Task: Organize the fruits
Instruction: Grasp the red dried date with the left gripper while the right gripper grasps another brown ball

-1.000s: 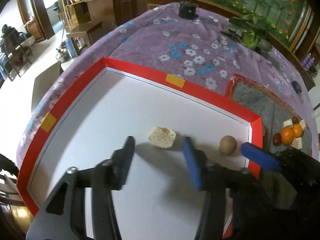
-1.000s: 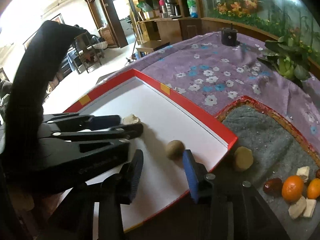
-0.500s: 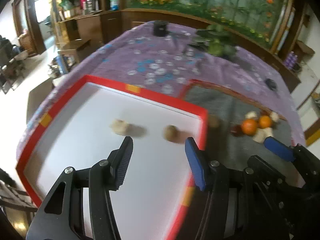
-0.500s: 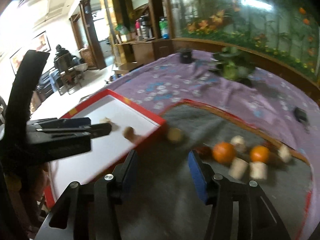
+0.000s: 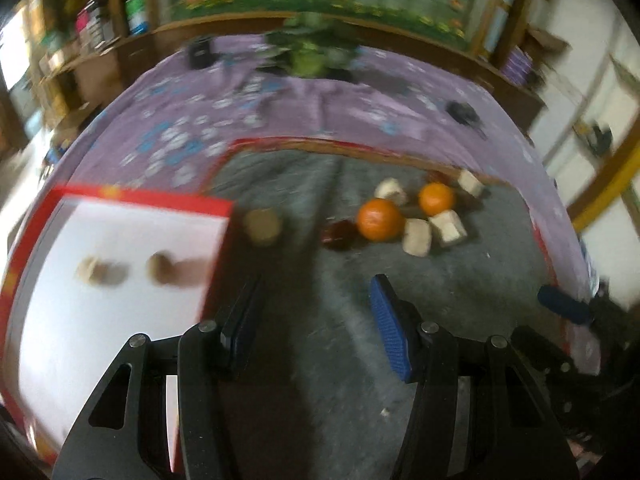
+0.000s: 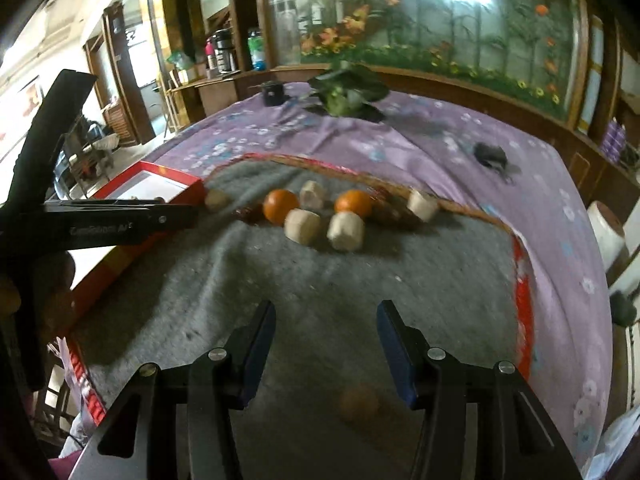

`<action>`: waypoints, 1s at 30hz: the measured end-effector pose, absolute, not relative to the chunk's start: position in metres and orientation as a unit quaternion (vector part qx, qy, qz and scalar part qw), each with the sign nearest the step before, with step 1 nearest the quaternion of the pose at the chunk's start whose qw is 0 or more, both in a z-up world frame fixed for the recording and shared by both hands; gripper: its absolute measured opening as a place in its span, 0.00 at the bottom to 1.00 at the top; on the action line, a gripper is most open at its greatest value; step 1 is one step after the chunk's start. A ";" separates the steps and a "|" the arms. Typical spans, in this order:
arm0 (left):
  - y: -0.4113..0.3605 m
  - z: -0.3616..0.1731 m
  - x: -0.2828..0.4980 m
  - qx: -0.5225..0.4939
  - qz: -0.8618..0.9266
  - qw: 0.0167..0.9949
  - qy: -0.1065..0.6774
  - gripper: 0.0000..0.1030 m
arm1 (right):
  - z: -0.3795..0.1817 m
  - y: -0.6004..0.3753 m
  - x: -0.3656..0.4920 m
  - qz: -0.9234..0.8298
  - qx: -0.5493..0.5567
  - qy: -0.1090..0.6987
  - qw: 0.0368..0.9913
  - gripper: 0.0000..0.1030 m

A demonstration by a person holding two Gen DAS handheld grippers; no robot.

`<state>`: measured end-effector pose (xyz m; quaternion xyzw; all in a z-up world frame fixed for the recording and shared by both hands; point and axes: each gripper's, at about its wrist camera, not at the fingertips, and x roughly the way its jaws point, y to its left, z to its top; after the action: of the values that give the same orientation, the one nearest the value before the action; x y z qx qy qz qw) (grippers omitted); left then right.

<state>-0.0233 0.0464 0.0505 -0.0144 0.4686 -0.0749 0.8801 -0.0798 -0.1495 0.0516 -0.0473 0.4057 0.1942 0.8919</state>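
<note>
Grey felt mat (image 6: 420, 280) over a purple flowered tablecloth (image 6: 460, 136), before a garden mural, holds two oranges (image 6: 281, 206), four pale chunks (image 6: 346, 231) and a brown fruit (image 6: 216, 199), two more pieces lying in the red-edged tray (image 5: 100, 320), while my left gripper (image 5: 316, 320) and right gripper (image 6: 325, 344) hover above with fingers apart, empty.

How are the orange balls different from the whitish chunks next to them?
The oranges are bright orange and round; the chunks are pale cream and blocky with flat ends. There are two oranges but more chunks, at least four in the right wrist view. Both lie loose on the grey mat, and neither gripper touches them.
</note>
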 end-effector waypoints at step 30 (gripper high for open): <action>0.016 0.017 0.020 0.084 -0.137 0.862 0.481 0.13 | 0.027 -0.183 -0.116 0.219 -0.067 0.423 0.877 0.49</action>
<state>0.0202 0.0161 0.0166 0.0840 0.4813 -0.1372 0.8616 -0.1155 -0.1829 0.0275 -0.0666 0.4232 0.2192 0.8766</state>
